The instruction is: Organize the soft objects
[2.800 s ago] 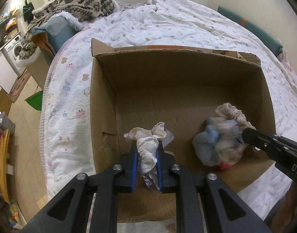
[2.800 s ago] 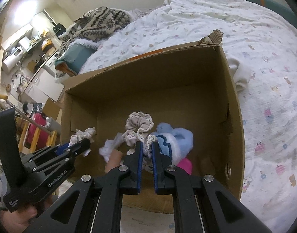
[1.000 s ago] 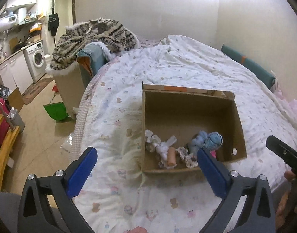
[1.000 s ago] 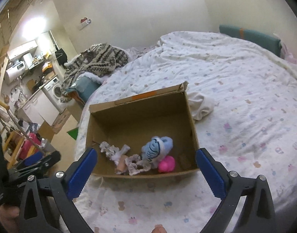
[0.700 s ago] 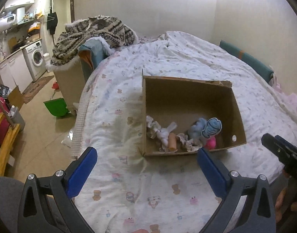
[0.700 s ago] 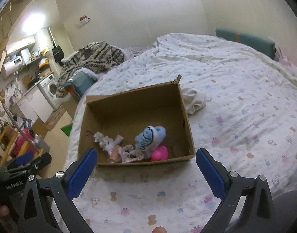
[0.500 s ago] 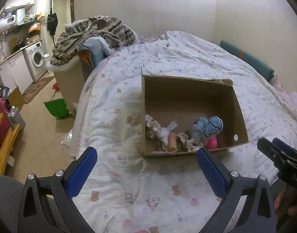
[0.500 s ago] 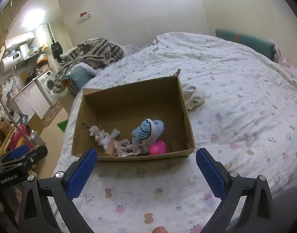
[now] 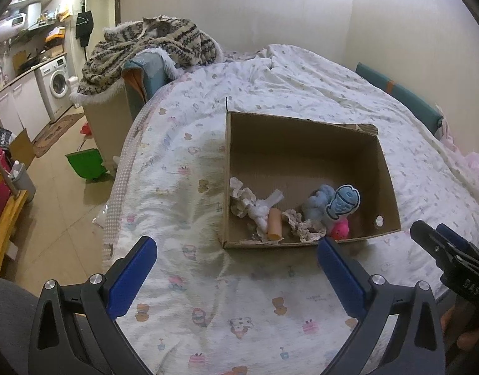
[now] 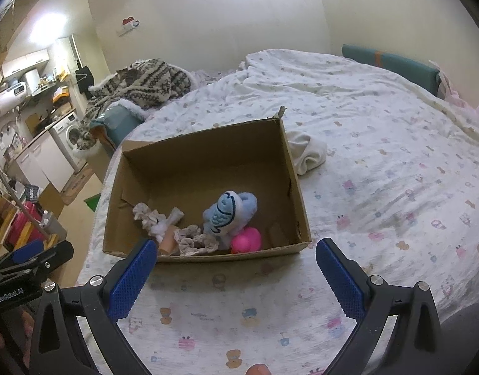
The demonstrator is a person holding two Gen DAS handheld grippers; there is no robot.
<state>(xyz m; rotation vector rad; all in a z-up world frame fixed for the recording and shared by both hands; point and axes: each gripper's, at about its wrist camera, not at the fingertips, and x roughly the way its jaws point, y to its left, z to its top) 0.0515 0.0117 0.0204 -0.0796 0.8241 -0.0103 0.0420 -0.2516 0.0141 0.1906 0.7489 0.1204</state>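
Bed (image 10: 395, 187) under printed quilt, kitchen area beyond. Cardboard box (image 10: 297, 206) ahead of both grippers, long axis crosswise. Inside, along near wall: blue plush (image 10: 228, 211), pink toy (image 10: 247, 239), frilly cloths (image 9: 303, 225). White cloth (image 10: 308, 154) just right of box (nearer right gripper (image 10: 236, 268)). Left gripper (image 9: 236, 268) likewise spread wide, empty.

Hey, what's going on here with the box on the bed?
A person holds two grippers above the bed, and both the left gripper and the right gripper are wide open and empty. The cardboard box already holds the soft items: a blue fish plush, a pink toy and some cream fabric pieces. A folded white cloth lies outside, beside the box.
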